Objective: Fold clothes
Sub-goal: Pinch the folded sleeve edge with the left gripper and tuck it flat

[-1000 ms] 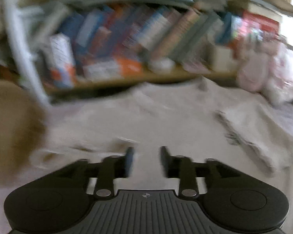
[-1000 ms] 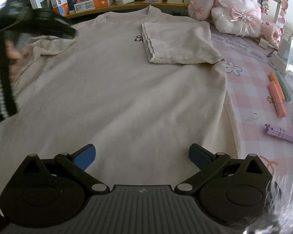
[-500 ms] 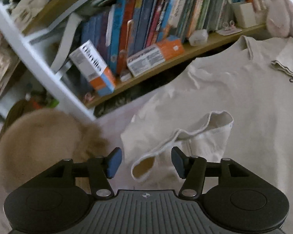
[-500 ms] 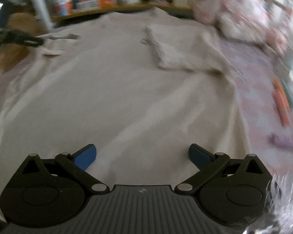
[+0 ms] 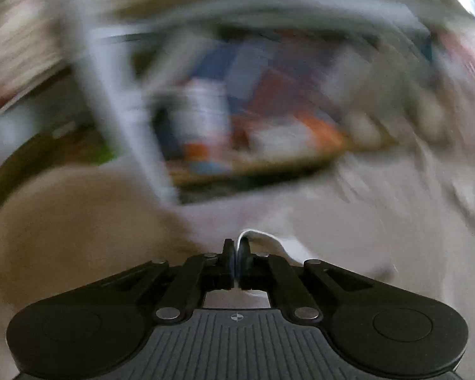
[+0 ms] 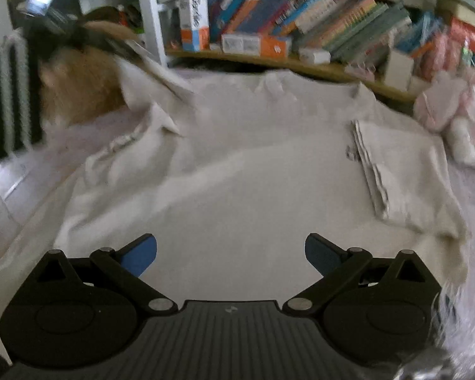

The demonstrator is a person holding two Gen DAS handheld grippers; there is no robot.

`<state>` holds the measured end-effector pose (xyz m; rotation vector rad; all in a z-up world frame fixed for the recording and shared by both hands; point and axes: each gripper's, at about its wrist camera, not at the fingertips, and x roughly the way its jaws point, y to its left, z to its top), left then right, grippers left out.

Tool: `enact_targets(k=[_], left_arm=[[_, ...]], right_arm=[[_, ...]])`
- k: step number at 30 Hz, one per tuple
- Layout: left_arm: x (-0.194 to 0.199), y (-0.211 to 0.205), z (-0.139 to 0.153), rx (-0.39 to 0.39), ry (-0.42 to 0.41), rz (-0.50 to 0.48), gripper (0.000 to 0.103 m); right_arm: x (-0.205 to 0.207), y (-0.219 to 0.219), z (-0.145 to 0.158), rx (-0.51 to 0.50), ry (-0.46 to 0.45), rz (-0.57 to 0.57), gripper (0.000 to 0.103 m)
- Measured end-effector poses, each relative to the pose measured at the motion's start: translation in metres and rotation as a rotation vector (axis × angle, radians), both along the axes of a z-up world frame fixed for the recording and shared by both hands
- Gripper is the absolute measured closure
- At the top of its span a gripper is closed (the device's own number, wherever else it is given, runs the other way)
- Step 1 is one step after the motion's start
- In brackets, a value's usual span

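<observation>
Bookshelves point(image 6: 300, 22) back a cream T-shirt point(image 6: 237, 174); the left gripper point(image 5: 236, 250) pinches its sleeve edge point(image 5: 256, 237), while the right gripper point(image 6: 231, 253) hovers wide open above the shirt's body.

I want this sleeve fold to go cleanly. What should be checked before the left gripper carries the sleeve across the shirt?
1. Left gripper grip: ok. Its jaws have just closed, with the pale sleeve hem pinched between them.
2. How much cloth is caught: cannot tell; the left wrist view is blurred.
3. Right gripper free: ok. Jaws wide open above the t-shirt, holding nothing.
4. Other sleeve: ok, already folded onto the shirt body.
5. Landing area on the shirt body: ok, nothing lies on it, though some wrinkles show.
6. Brown furry thing beside the lifted sleeve: cannot tell whether it touches the cloth.
</observation>
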<state>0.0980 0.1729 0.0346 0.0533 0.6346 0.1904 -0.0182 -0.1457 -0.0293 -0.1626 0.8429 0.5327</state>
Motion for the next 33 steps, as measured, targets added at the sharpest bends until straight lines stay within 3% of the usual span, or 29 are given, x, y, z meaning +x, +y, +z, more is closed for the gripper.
enact_targets(k=[3,4,6,8,9,15,21,27,33], left_arm=[[-0.001,0.079,-0.001,-0.132,0.023,0.277,0.081],[0.000,0.095,-0.004,-0.165,0.061,0.319,0.068],[-0.006,0.115,-0.007,-0.245,0.077,0.324,0.061],[-0.019,0.120,-0.009,-0.279,0.040,0.315,0.045],[-0.025,0.119,-0.011,-0.285,0.027,0.312,0.043],[-0.033,0.104,-0.044,-0.376,0.120,0.239,0.043],[-0.029,0.079,-0.078,-0.313,0.189,0.231,0.043],[-0.022,0.088,-0.097,-0.372,0.154,0.308,0.044],[-0.018,0.075,-0.099,-0.467,0.103,0.304,0.046]], right_arm=[[-0.006,-0.004,-0.011,-0.015,0.078,-0.062,0.002],[-0.007,-0.005,-0.013,-0.015,0.094,-0.074,0.002],[-0.013,-0.007,-0.015,-0.022,0.108,-0.091,0.002],[-0.017,-0.007,-0.016,-0.028,0.112,-0.103,0.002],[-0.017,-0.007,-0.016,-0.029,0.115,-0.108,0.002],[-0.021,-0.001,-0.012,-0.038,0.104,-0.106,0.002],[-0.026,0.000,-0.009,-0.045,0.097,-0.112,0.002],[-0.031,-0.005,-0.008,-0.062,0.107,-0.147,0.002],[-0.035,-0.006,-0.009,-0.074,0.116,-0.160,0.002]])
